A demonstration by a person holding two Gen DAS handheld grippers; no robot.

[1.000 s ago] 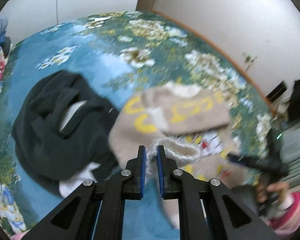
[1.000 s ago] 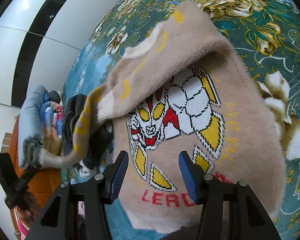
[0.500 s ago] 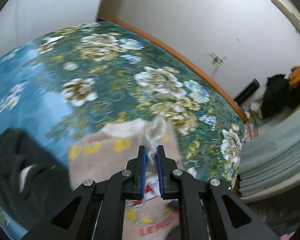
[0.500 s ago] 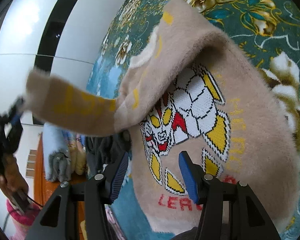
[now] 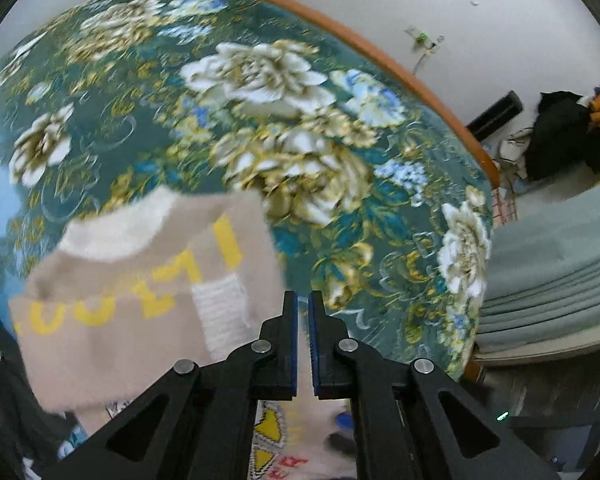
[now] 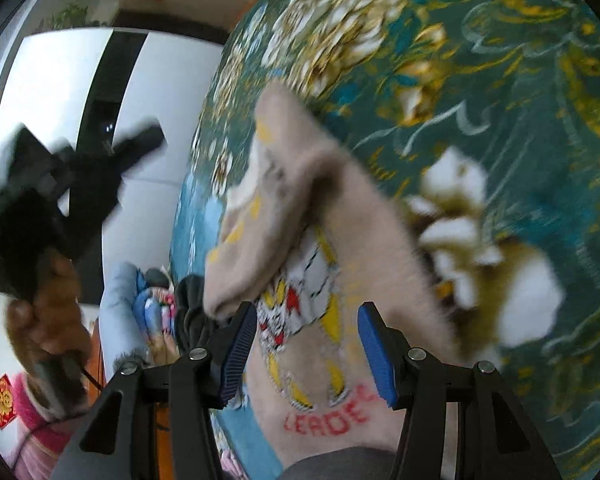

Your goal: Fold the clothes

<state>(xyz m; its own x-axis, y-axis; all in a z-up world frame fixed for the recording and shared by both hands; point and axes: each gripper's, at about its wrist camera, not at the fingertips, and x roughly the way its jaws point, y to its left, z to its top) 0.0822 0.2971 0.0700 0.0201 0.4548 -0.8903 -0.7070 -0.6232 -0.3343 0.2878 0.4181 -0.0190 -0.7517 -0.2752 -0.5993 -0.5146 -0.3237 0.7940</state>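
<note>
A fuzzy beige sweater [image 6: 348, 248] with a robot picture and red lettering lies on the floral bedspread [image 6: 500, 80]. One sleeve [image 5: 148, 280] with yellow letters and a white cuff is folded over the body. My left gripper [image 5: 303, 304] is shut and empty, just right of that sleeve, above the sweater. It also shows raised at the left in the right wrist view [image 6: 72, 184]. My right gripper [image 6: 308, 344] is open above the sweater's lower front.
A dark garment [image 6: 192, 308] lies left of the sweater. Rolled bedding [image 6: 140, 320] lies beyond it. The bed's wooden edge [image 5: 420, 80] runs along the white wall. A grey mattress stack [image 5: 560, 272] is at the right.
My left gripper carried the sleeve up and across the sweater, then let it go. The sleeve now lies over the body. My right gripper stayed open over the sweater's front.
</note>
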